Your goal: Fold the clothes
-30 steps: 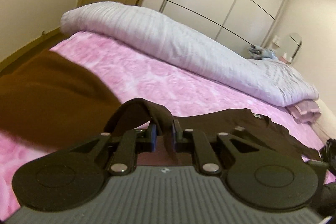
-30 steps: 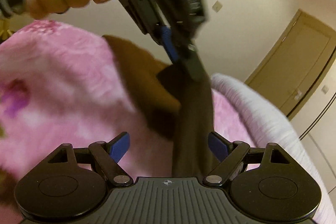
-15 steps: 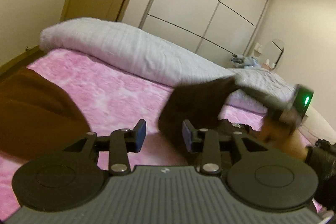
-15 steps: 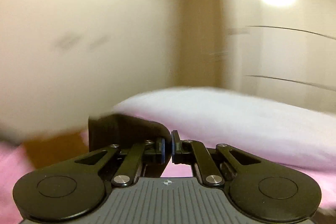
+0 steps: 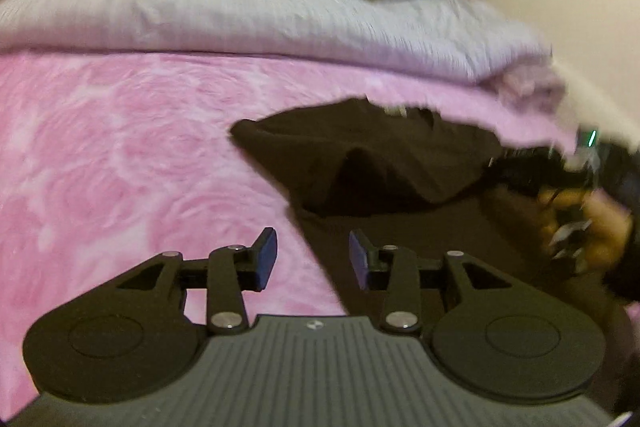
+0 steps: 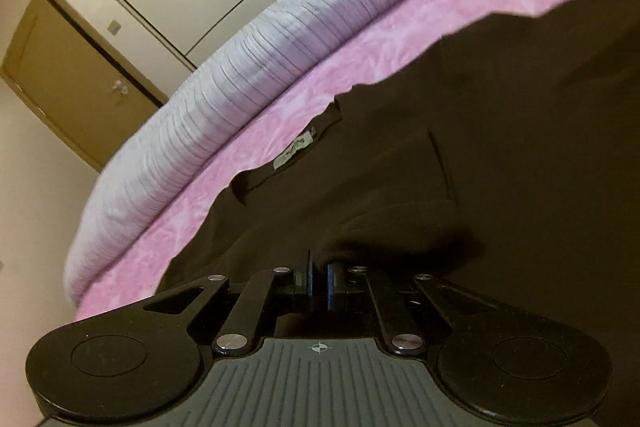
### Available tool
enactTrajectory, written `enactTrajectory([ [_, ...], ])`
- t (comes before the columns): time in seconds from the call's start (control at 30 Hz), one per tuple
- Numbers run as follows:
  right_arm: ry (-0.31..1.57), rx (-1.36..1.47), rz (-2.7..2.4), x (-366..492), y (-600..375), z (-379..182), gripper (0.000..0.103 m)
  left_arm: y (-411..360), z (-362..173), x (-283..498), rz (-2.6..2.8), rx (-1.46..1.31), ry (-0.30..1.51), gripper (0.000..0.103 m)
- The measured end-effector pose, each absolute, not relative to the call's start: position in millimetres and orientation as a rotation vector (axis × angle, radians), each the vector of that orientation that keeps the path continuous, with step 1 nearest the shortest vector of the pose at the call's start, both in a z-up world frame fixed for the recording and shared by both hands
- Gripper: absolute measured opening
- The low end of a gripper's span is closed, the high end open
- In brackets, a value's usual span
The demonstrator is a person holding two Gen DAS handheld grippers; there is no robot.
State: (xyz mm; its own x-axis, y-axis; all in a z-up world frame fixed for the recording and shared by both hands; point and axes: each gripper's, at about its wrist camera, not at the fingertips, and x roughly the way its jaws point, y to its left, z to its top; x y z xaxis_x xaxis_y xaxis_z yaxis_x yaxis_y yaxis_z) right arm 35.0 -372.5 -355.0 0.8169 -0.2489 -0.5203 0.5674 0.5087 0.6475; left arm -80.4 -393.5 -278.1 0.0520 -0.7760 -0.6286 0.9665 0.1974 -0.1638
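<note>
Right gripper [image 6: 319, 277]: jaws clamped together on fold of dark brown garment [image 6: 500, 155], cloth bunched just ahead. Left gripper [image 5: 312, 255]: jaws apart, just been opening, nothing between them; garment edge lies below and to their right. Garment spread on pink bedspread [image 5: 120, 155], collar label toward rolled grey duvet [image 6: 248, 75]. Your risk: thin pinch slips mid-carry, or you drag whole garment, rumpling the lower layer. One-sided pull skews the fold.

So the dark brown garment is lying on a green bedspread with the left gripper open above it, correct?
Not quite: the bedspread is pink, not green, as the left wrist view shows. The dark brown garment does lie on it, and the left gripper is open above it.
</note>
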Motion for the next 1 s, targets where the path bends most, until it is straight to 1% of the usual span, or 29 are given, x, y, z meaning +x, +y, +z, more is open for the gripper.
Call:
enactTrajectory([
  [0.17,0.351,0.934,-0.425,29.4,-385.5,-349.5,0.005,-450.7,-295.1,-108.9,-1.311,0.597,0.529,0.039],
  [0.27,0.325,0.96,-0.383,26.5,-390.8,-346.6,0.005,-483.3,-314.2,-110.5,-1.285,0.709,0.488,0.04],
  [0.37,0.304,0.979,-0.354,21.5,-397.5,-344.6,0.005,-505.0,-328.5,-105.5,-1.267,0.756,0.475,0.04],
  [0.43,0.268,0.956,-0.372,12.8,-402.8,-339.1,0.005,-510.6,-333.6,-101.8,-1.272,0.763,0.475,0.031],
  [0.47,0.247,0.936,-0.388,7.3,-404.8,-335.7,0.005,-508.7,-333.7,-102.0,-1.288,0.764,0.469,0.013],
  [0.5,0.238,0.929,-0.394,2.3,-406.8,-334.9,0.005,-505.2,-334.2,-104.5,-1.296,0.775,0.446,0.012],
  [0.6,0.321,0.947,-0.35,-1.5,-411.1,-346.3,0.005,-492.5,-337.8,-118.5,-1.279,0.842,0.329,0.011],
  [0.73,0.408,0.948,-0.322,-5.7,-411.3,-360.7,0.005,-484.5,-341.9,-126.2,-1.249,0.872,0.29,0.011],
  [0.8,0.409,0.989,-0.324,-11.3,-413.0,-366.5,0.007,-484.9,-343.2,-130.6,-1.236,0.894,0.268,0.011],
  [0.87,0.397,1.04,-0.342,-16.1,-416.8,-372.3,0.013,-486.4,-344.1,-135.0,-1.225,0.924,0.238,0.01],
  [1.0,0.343,1.116,-0.363,-17.7,-428.7,-376.6,0.015,-487.0,-346.0,-142.9,-1.205,0.973,0.185,0.01],
])
